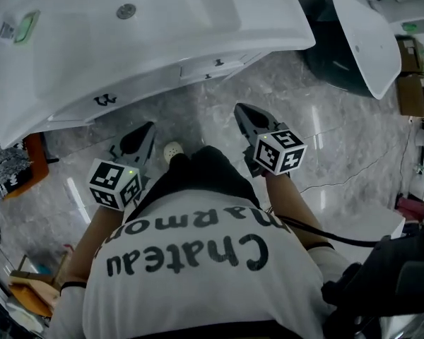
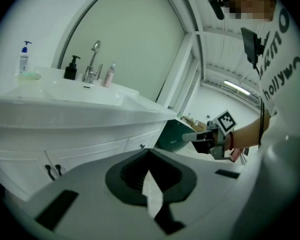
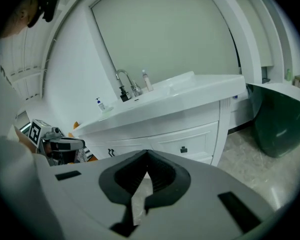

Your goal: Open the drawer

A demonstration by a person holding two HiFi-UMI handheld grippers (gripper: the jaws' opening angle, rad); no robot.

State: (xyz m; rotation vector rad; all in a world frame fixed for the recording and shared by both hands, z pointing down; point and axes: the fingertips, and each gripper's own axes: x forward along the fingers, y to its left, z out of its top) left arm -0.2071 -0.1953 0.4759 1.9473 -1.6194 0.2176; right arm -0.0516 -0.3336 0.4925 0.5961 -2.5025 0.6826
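A white vanity (image 1: 138, 83) with a sink on top stands ahead of me. Its top drawer (image 3: 187, 141) has a small dark knob (image 1: 218, 63) (image 3: 183, 149), and a second knob (image 1: 207, 76) sits just below. Two curved door handles (image 1: 104, 99) (image 2: 54, 171) lie further left. My left gripper (image 1: 150, 126) (image 2: 149, 150) is shut with nothing in it and hangs over the floor short of the cupboard doors. My right gripper (image 1: 238, 108) (image 3: 147, 153) is shut and empty too, below and slightly right of the drawer knobs, clear of them.
A dark green tub (image 1: 336, 55) with a white basin (image 1: 367, 41) leaning over it stands right of the vanity, with cardboard boxes (image 1: 415, 73) beyond. A tap (image 2: 93, 59) and bottles (image 2: 23, 58) are on the counter. An orange object (image 1: 35, 162) sits at the left. My shoe (image 1: 172, 150) is on the marble floor.
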